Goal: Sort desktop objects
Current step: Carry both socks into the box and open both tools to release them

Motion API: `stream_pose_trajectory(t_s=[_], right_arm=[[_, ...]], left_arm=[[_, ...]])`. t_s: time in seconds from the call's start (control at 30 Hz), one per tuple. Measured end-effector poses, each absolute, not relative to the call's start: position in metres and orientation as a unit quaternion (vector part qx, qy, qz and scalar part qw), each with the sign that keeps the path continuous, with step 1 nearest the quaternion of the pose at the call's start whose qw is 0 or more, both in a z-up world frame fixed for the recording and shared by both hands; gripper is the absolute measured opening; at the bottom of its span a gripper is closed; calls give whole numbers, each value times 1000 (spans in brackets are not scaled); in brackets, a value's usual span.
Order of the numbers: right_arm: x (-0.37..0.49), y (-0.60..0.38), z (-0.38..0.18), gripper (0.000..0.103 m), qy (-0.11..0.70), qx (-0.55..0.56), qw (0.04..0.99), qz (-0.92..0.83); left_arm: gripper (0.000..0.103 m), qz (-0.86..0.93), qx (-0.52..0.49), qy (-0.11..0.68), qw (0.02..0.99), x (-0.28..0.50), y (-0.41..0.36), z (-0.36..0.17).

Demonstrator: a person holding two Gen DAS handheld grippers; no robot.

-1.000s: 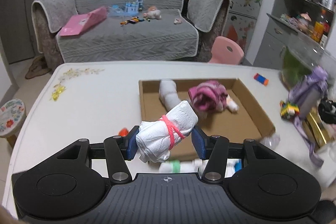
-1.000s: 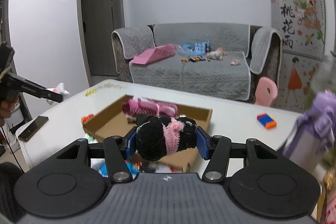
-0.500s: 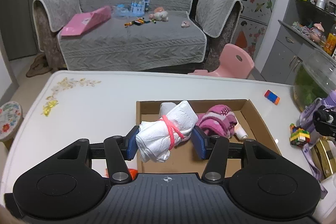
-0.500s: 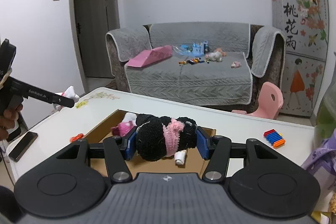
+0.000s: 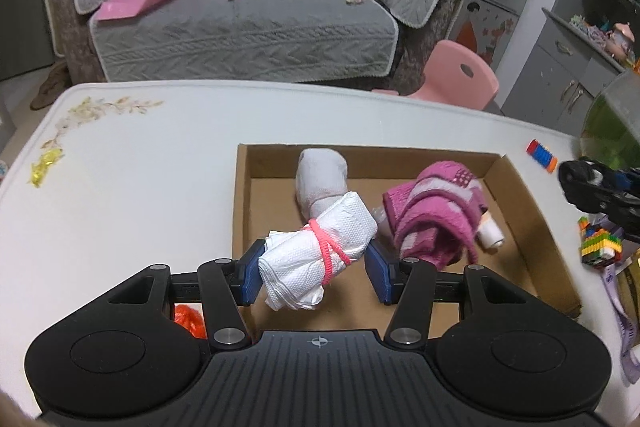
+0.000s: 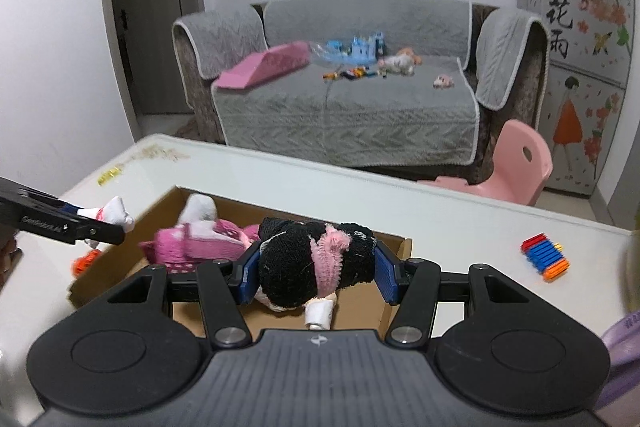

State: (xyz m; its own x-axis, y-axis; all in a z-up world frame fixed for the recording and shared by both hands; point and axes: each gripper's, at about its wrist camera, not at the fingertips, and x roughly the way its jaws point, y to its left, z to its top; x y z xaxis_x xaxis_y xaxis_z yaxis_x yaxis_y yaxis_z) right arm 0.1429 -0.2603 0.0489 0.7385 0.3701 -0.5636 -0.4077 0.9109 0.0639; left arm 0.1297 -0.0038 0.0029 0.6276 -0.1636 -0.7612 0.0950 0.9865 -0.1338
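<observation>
My left gripper [image 5: 314, 273] is shut on a white plastic bag roll [image 5: 316, 255] tied with a pink band, held over the near left part of the cardboard box [image 5: 240, 211]. Inside the box lie a white sock roll [image 5: 320, 175], a pink towel roll [image 5: 436, 215] and a small white bottle [image 5: 492, 235]. My right gripper [image 6: 316, 273] is shut on a black and pink sock ball [image 6: 312, 267], held over the box's near right corner [image 6: 396, 255]. The left gripper [image 6: 60, 223] shows at the left of the right wrist view.
An orange object [image 5: 188, 319] lies on the white table [image 5: 120, 187] left of the box. A blue and orange brick stack [image 6: 544, 255] and a multicoloured brick block [image 5: 600, 247] lie to the right. A grey sofa and pink chair [image 5: 460, 75] stand beyond the table.
Both grippers have moved forward over the box with their loads still held. The box now sits closer and more centred under each gripper.
</observation>
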Motion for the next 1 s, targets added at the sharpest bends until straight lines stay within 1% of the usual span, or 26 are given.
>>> stream_pose_trajectory(t_s=[0.5, 0.73, 0.87, 1.0], right_arm=[[177, -250, 6, 52, 360, -46, 914, 184], [187, -244, -2, 53, 377, -56, 908, 173], [187, -239, -4, 57, 378, -65, 909, 165], [185, -237, 1, 66, 367, -68, 913, 163]], left_arm=[[58, -69, -38, 445, 892, 155, -6, -40], [58, -73, -36, 444, 892, 159, -10, -42], [59, -76, -35, 442, 893, 158, -10, -43], [60, -80, -38, 446, 891, 157, -8, -45]])
